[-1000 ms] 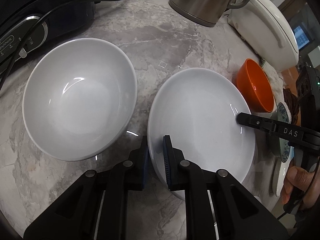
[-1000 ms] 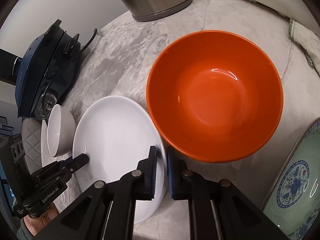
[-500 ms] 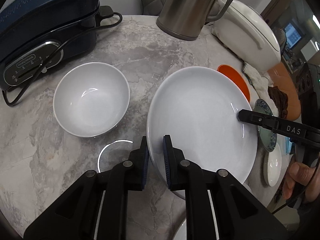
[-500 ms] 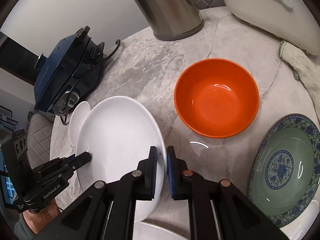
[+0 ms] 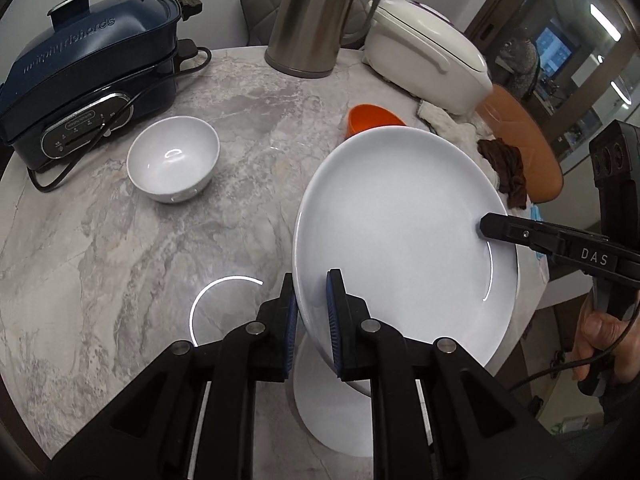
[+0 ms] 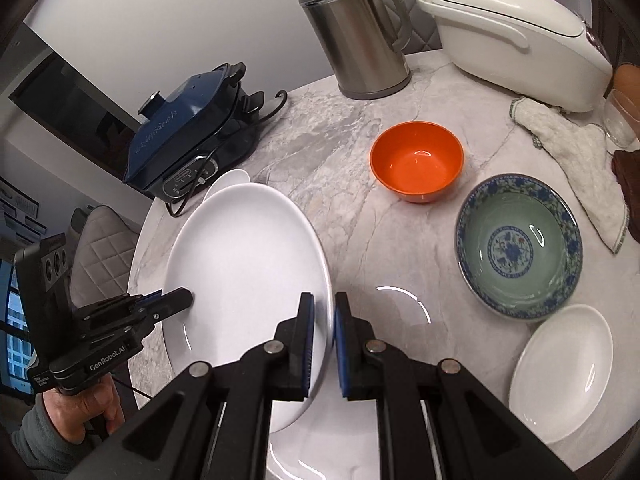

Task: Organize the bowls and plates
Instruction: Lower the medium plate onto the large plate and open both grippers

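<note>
A large white plate (image 5: 400,220) (image 6: 248,260) hangs tilted above the marble table (image 5: 120,248). My left gripper (image 5: 312,312) (image 6: 180,300) is shut on its left rim. Across from it, my right gripper (image 6: 324,320) (image 5: 486,230) is shut on the opposite rim. On the table stand a white bowl (image 5: 173,160), an orange bowl (image 6: 416,164) (image 5: 372,118), a green and blue patterned bowl (image 6: 520,248) and a small white dish (image 6: 560,368). Another white plate (image 5: 328,420) lies below the held one, largely hidden by my fingers.
A dark blue electric cooker (image 5: 88,72) with its cord sits at the back left. A steel kettle (image 5: 316,20) and a white rice cooker (image 5: 424,52) stand at the back. A white cloth (image 6: 572,160) lies right of the orange bowl.
Both grippers have risen together with the white plate, lifting it well above the table. The bowls now look smaller and farther below, and more of the table shows.
</note>
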`<state>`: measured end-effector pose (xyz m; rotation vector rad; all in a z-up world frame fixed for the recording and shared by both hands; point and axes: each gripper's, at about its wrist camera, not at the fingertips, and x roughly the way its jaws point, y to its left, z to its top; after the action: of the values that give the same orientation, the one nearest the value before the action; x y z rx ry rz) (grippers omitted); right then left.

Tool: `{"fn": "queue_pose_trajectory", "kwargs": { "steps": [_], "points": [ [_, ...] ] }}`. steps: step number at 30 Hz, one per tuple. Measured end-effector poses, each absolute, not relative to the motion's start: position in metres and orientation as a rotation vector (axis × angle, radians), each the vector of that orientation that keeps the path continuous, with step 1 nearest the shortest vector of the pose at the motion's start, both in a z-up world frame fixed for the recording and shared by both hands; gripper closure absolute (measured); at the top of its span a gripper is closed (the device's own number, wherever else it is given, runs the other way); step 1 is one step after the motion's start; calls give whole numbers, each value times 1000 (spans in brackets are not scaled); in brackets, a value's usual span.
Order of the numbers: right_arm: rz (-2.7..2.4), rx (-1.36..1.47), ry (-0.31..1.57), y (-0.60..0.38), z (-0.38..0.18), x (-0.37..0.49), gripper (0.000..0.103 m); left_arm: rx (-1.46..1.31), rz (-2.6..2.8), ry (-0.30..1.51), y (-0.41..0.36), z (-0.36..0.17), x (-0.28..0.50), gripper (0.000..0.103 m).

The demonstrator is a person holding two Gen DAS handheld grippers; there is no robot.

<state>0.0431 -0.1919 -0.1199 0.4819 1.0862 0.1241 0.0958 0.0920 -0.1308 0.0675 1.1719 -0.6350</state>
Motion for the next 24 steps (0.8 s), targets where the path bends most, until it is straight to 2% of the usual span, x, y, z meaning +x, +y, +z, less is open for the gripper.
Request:
{"fn": "queue_pose_trajectory", "kwargs": {
  "steps": [7, 18, 24],
  "points": [
    [96, 518, 1118, -184, -128, -22, 91, 98, -697, 1268, 83, -161, 36, 90],
    [45, 580, 1255, -180, -223, -67, 91, 291, -722, 1360, 65, -236, -1, 90],
    [38, 594, 1274, -179, -246, -70, 91, 327, -706, 1359, 63, -252, -7, 89]
  ]
}}
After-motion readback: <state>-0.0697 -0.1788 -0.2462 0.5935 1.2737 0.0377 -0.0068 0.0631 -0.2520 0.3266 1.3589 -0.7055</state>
